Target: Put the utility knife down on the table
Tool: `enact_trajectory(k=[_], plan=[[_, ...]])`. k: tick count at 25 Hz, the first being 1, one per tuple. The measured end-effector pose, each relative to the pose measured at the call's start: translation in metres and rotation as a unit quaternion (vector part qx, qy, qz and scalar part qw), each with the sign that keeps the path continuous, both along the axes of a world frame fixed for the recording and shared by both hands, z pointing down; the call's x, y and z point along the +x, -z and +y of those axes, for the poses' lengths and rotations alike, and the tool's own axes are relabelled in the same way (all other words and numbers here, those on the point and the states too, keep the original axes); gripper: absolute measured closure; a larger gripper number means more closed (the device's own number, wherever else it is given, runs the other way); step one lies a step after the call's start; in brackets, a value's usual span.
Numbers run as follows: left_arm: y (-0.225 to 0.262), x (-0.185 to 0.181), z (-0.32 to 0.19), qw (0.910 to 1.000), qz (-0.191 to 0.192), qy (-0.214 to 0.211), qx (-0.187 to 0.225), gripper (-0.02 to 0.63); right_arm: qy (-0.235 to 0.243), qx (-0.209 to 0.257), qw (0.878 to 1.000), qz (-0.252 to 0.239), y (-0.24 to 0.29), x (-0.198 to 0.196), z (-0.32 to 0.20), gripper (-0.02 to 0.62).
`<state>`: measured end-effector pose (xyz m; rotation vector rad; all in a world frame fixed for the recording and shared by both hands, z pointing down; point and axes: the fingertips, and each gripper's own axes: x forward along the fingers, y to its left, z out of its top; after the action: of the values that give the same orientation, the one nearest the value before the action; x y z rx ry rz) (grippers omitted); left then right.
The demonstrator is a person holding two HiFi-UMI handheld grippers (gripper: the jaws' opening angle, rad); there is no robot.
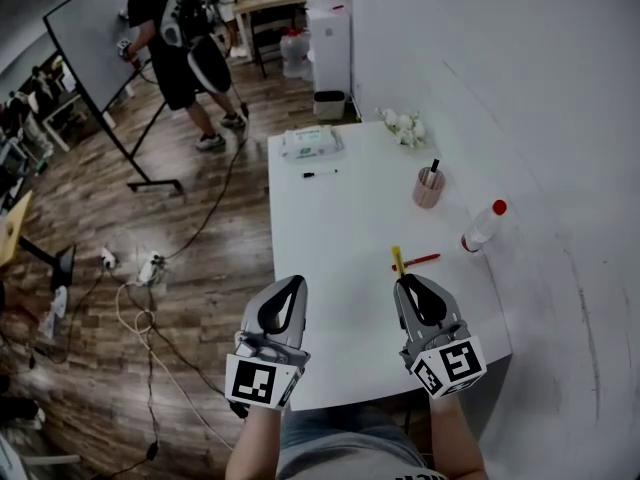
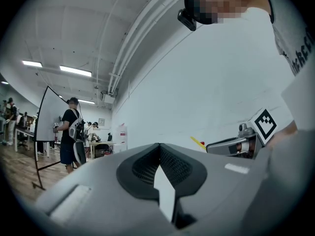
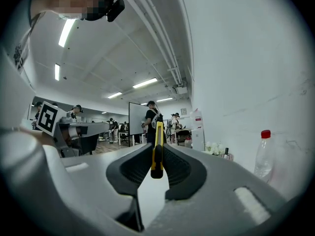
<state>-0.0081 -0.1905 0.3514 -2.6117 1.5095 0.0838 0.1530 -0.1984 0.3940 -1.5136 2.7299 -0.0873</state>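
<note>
Hovering over a white table [image 1: 330,258] beside wood flooring [image 1: 200,268], right gripper [image 1: 408,282] clamps utility knife [image 1: 397,259], left gripper [image 1: 294,282] closed.

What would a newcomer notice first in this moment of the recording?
The yellow utility knife stands out, clamped in the right gripper and sticking out past its jaws over the near end of the white table. The left gripper beside it is shut on nothing. Farther back, a red-capped bottle and a pink cup stand near the wall, and a person stands by a whiteboard.
</note>
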Motion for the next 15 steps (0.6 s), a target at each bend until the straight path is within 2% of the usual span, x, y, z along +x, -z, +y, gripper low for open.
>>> enact_trajectory(k=[15], plan=[[-0.014, 0.001, -0.012, 0.9999, 0.006, 0.000, -0.012, 0.589, 0.029, -0.090, 0.995, 0.037, -0.069, -0.016, -0.039, 0.531]])
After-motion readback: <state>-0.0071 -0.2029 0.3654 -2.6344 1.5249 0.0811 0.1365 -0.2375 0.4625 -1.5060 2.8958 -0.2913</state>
